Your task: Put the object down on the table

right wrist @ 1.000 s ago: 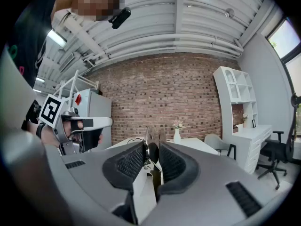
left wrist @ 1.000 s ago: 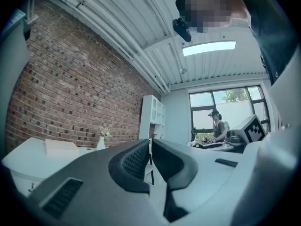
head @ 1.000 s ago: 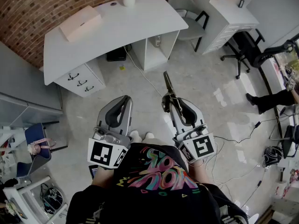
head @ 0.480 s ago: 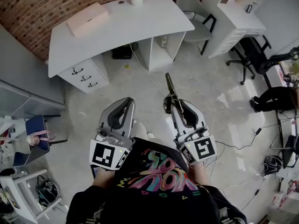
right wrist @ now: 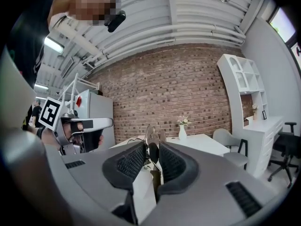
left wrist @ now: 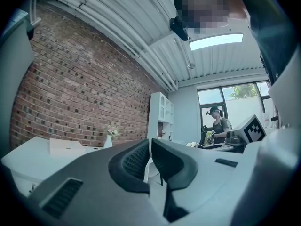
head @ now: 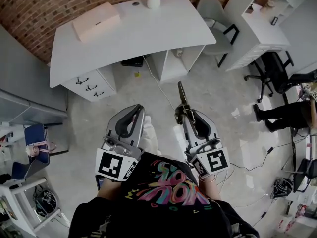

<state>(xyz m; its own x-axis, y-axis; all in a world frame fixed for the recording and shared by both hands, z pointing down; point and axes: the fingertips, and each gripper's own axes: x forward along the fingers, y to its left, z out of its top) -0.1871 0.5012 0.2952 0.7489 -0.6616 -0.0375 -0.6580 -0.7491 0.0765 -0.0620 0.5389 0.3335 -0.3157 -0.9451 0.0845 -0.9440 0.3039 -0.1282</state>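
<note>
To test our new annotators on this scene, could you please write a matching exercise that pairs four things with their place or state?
Things:
1. left gripper
2. right gripper
3. vase
4. pink box

Places or states:
A. lies flat on the left part of the white desk
B. shut on a slim tool
C. stands at the desk's far edge, by the brick wall
D. shut, nothing between its jaws

Pairs: 1-D, 2-B, 3-C, 4-A.
</note>
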